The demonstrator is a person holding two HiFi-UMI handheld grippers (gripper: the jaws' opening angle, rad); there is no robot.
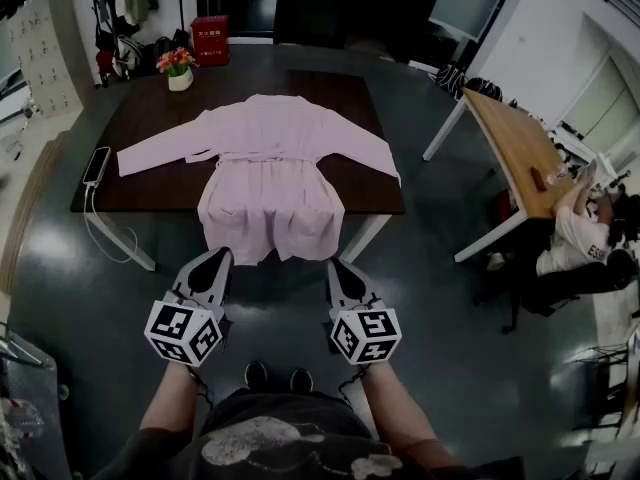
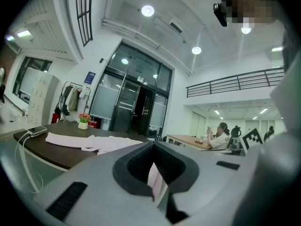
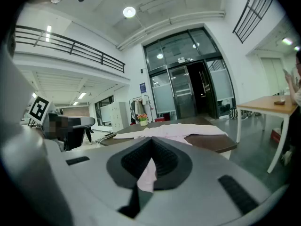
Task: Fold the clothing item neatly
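A pale pink robe [image 1: 268, 158] lies spread flat on the dark table [image 1: 150, 183], sleeves out to both sides, its hem hanging over the near edge. My left gripper [image 1: 222, 258] and right gripper [image 1: 338, 265] are held side by side over the floor, tips just short of the hanging hem. Both are shut. In the left gripper view the left gripper [image 2: 153, 147] points at the robe [image 2: 94, 142]; pink cloth shows through the slot behind the tips. The right gripper [image 3: 151, 142] faces the robe [image 3: 178, 130] likewise. I see no cloth pinched.
A flower pot [image 1: 179, 69] stands at the table's far left, a phone [image 1: 96, 165] with a cable at its left edge. A red box [image 1: 210, 38] sits behind. To the right are a wooden table [image 1: 515, 148] and a seated person [image 1: 580, 233].
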